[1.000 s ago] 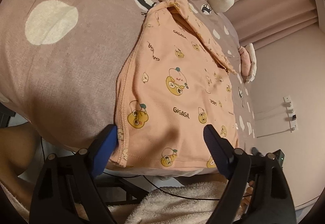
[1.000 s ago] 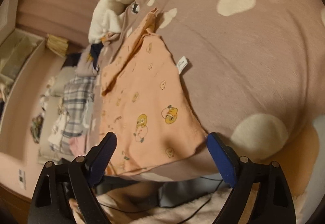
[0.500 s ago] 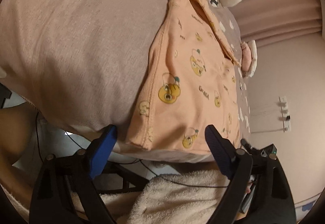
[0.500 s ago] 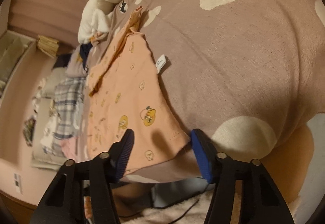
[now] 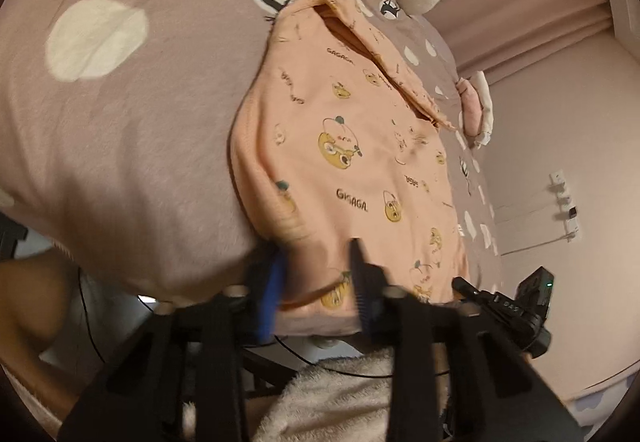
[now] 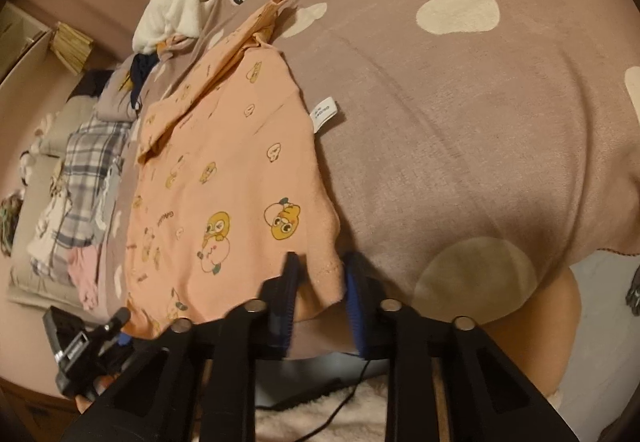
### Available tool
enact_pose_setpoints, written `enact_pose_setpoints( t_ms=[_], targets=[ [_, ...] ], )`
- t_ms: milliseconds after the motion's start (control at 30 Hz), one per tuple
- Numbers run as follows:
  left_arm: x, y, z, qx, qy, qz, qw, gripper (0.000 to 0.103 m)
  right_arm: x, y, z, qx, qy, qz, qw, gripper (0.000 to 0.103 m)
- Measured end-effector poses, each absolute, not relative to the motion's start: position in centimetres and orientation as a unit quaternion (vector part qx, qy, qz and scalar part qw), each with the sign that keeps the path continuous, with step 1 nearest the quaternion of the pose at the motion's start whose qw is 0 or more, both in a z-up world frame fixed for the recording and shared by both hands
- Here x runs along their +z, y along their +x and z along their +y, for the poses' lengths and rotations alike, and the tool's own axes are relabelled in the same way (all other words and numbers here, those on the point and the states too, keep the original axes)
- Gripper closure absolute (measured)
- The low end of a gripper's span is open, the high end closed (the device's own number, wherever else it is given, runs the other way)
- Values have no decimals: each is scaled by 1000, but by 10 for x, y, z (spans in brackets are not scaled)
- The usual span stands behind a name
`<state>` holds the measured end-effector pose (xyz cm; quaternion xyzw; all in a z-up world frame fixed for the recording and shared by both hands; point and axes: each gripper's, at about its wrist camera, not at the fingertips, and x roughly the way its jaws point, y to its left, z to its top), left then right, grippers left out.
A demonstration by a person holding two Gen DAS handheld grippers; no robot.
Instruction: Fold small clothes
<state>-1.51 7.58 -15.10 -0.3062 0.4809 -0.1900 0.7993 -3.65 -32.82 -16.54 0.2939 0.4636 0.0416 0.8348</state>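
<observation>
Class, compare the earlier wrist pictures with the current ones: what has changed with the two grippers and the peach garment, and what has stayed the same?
Both jaws have just been closing: the left gripper pinched one near corner of the peach garment, bunching its hem; the right gripper pinched the other corner. The garment's far end, the white tag and the spotted blanket stayed put.

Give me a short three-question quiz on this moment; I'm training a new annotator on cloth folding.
1. True or false: both grippers are closed on the peach garment.
2. Which part does the left gripper pinch? A) the near hem corner B) the far collar end C) the white label
3. What does the garment lie on?

Key:
1. True. The right gripper also pinches a near corner; both sets of jaws have just been closing onto the cloth.
2. A
3. A mauve bedspread with cream spots.
</observation>
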Motion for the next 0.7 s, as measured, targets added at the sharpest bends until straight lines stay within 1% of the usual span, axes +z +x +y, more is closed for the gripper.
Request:
enact_pose_setpoints(
  t_ms=[33,167,300,400,567,700],
  targets=[
    [-152,-12,72,-181,-298,485,802,96,-166,-35,-328,43,296,466,833,91],
    [-150,-9,76,-166,-308,483,803,96,-164,-36,-325,49,305,456,834,93],
    [-134,-12,86,-173,-312,468,808,96,-155,-40,-325,47,312,439,841,94],
    [-124,-5,87,-175,-323,469,803,96,-136,-42,-323,58,311,409,856,94],
    [-102,17,93,-194,-362,436,800,96,-102,-31,-314,90,301,377,871,94],
    [-77,35,93,-184,-355,412,819,96,-80,-15,-311,78,283,359,886,94]
  ],
)
